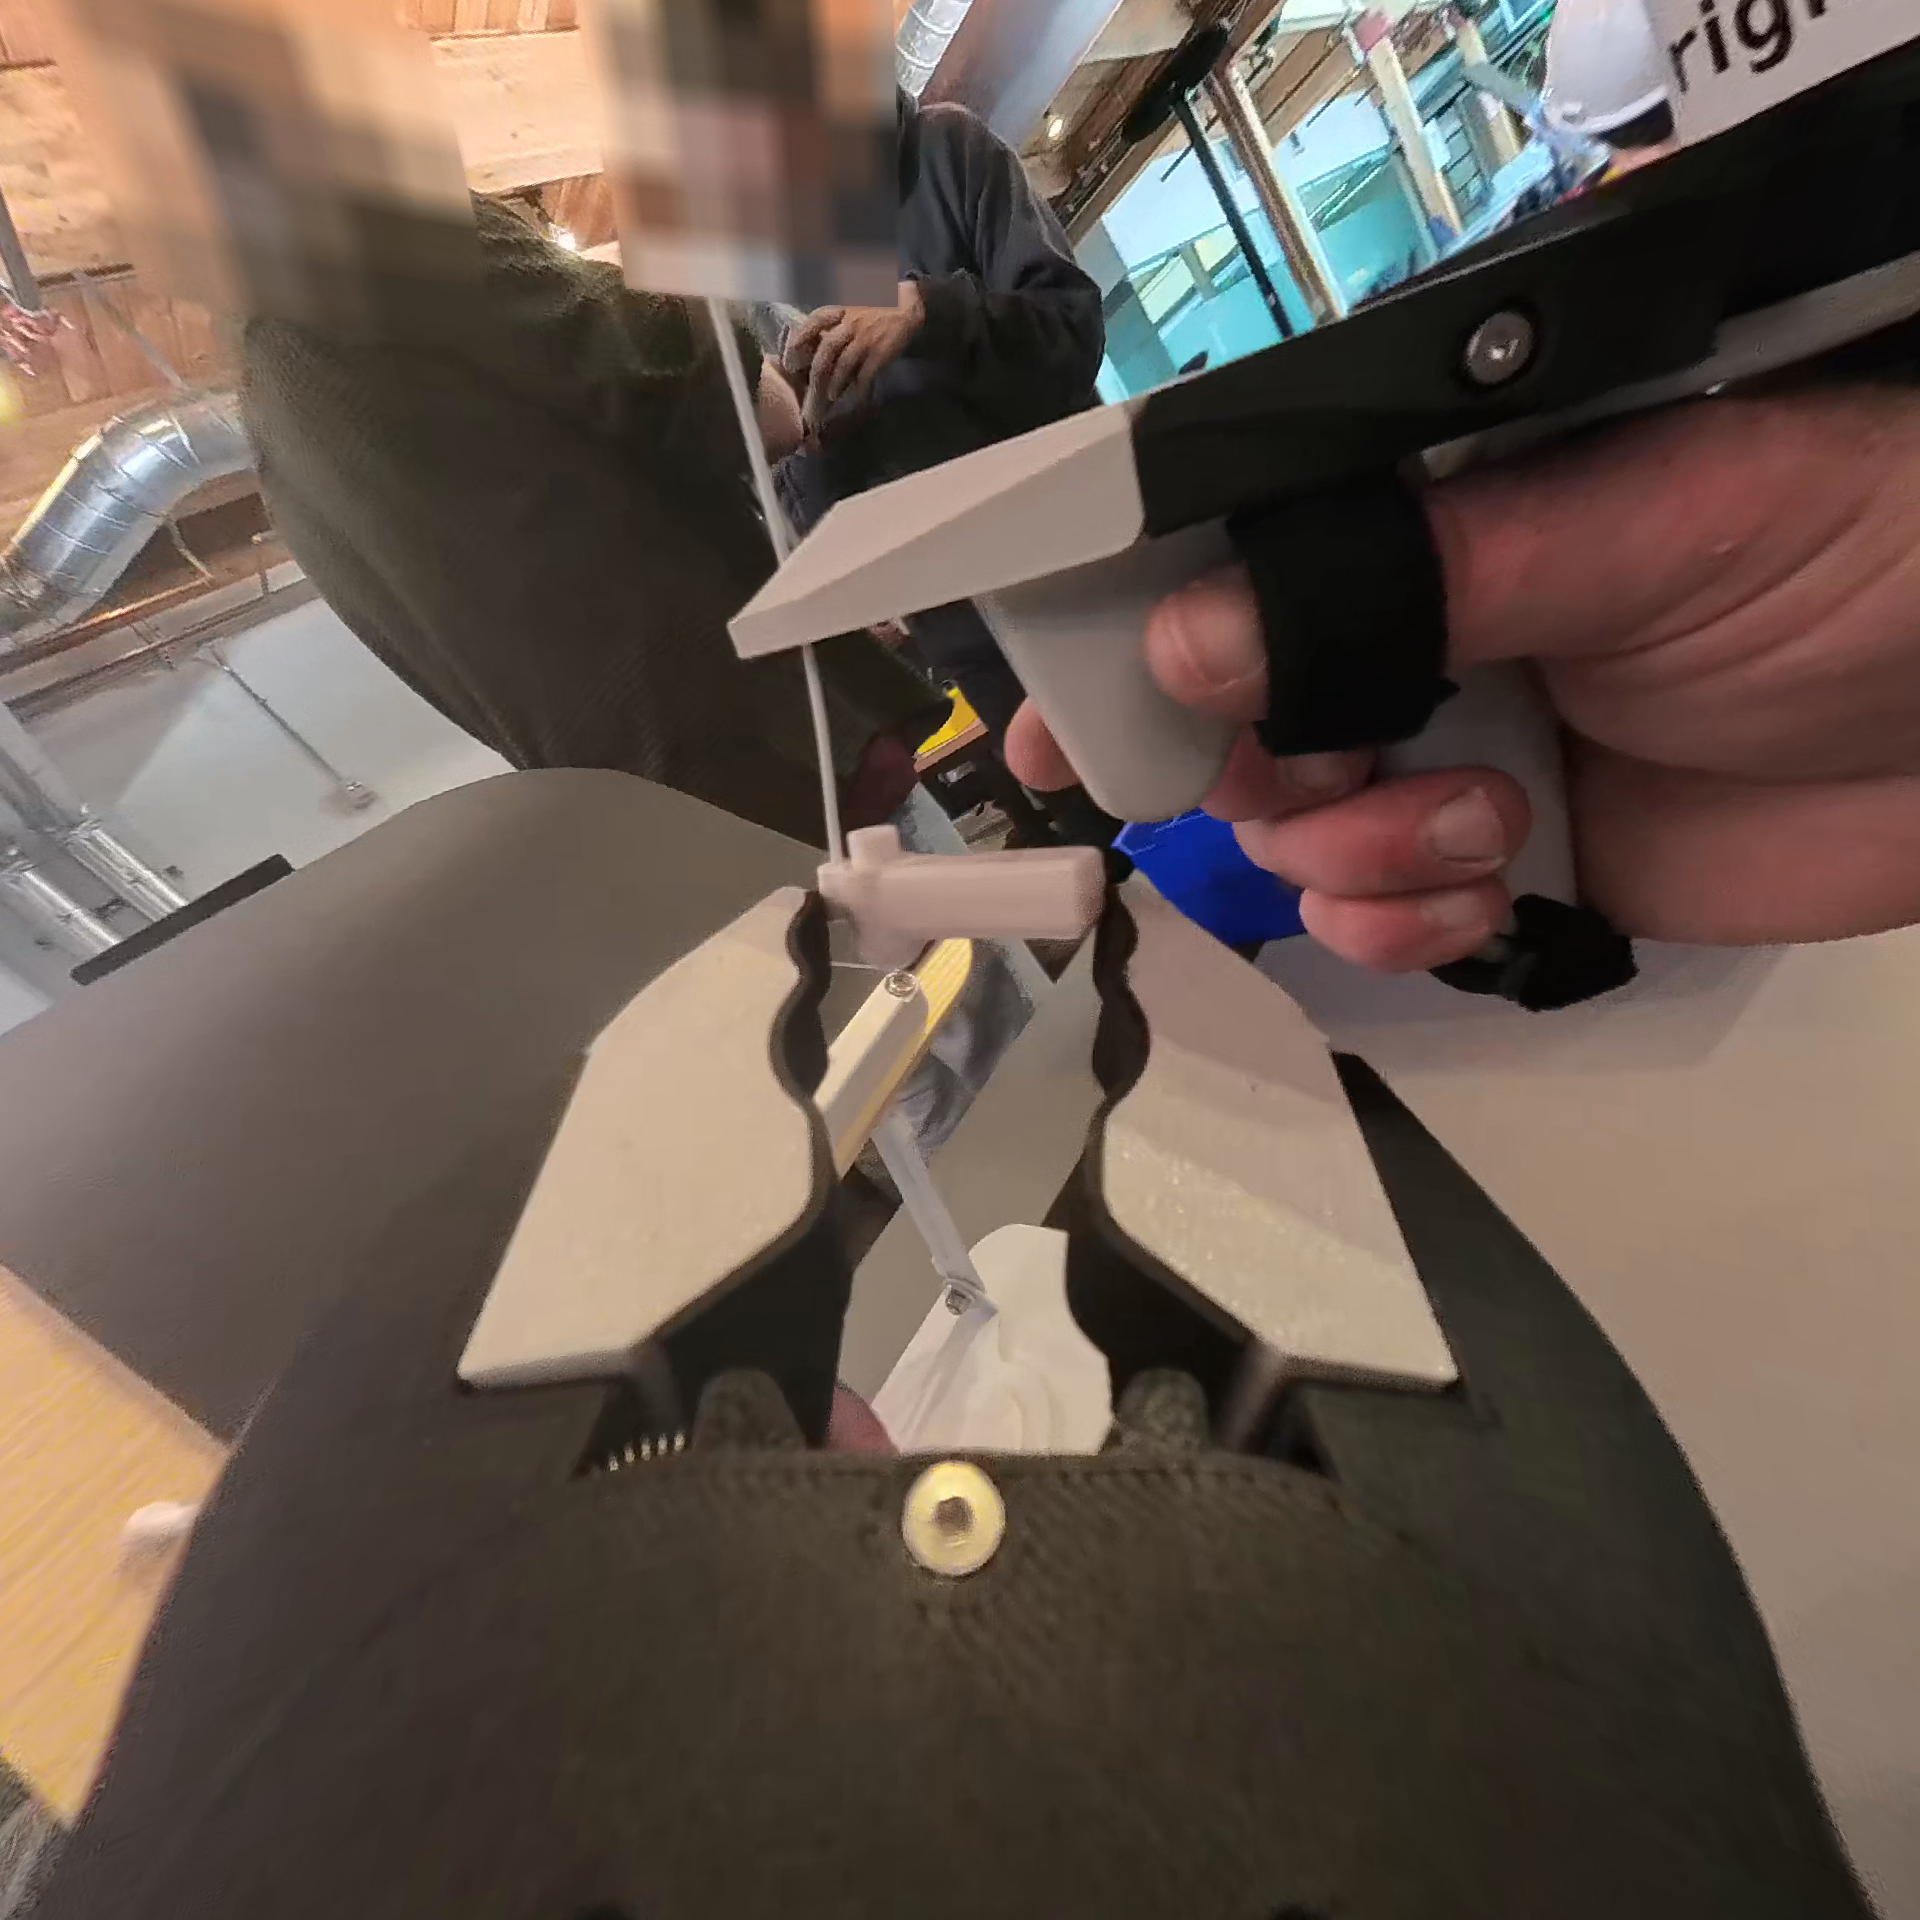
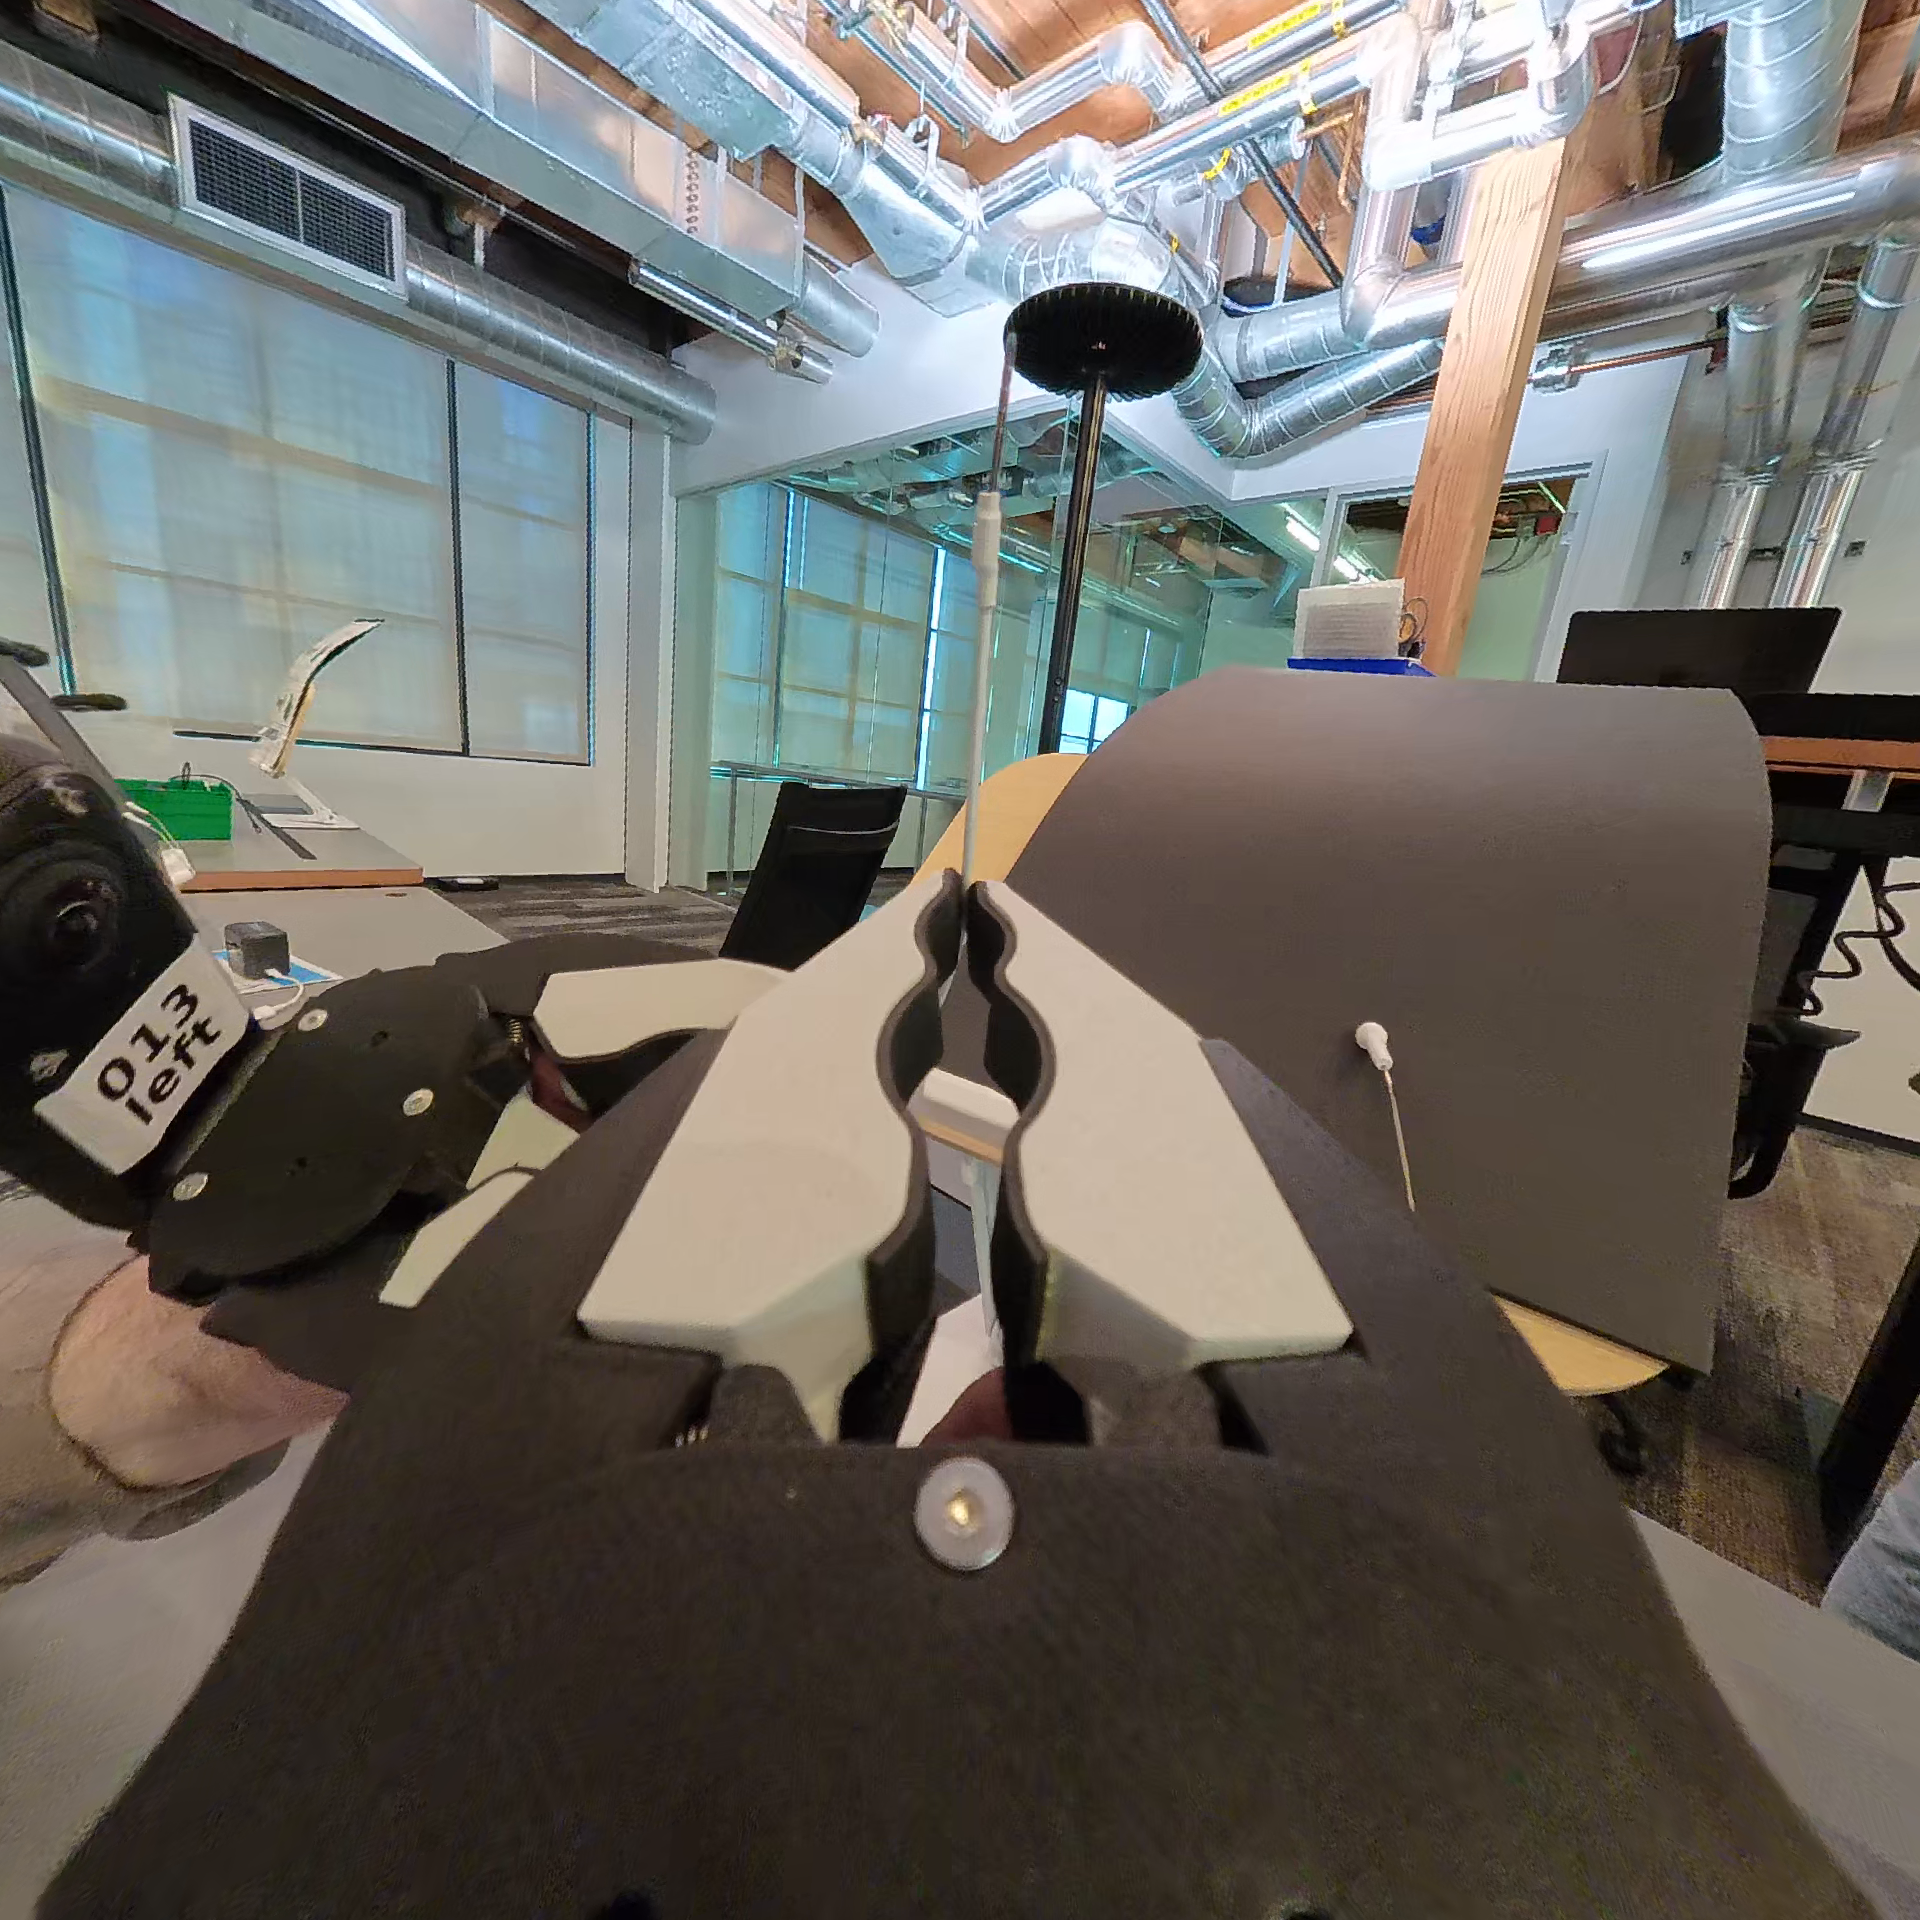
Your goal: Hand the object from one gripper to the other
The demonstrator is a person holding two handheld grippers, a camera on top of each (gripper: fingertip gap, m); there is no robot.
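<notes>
Two grippers, one thin white rod. The right gripper [image 2: 964,902], at frame centre, pinches the rod [image 2: 980,665] at its fingertips, rod rising upward. The left gripper [image 1: 961,914] stands parted around the rod's white crosspiece [image 1: 961,894].

White label w/ black print is sitting on the left tongs [image 2: 582,1013]; another, partly cut off, is showing on the right tongs [image 1: 769,613].
</notes>
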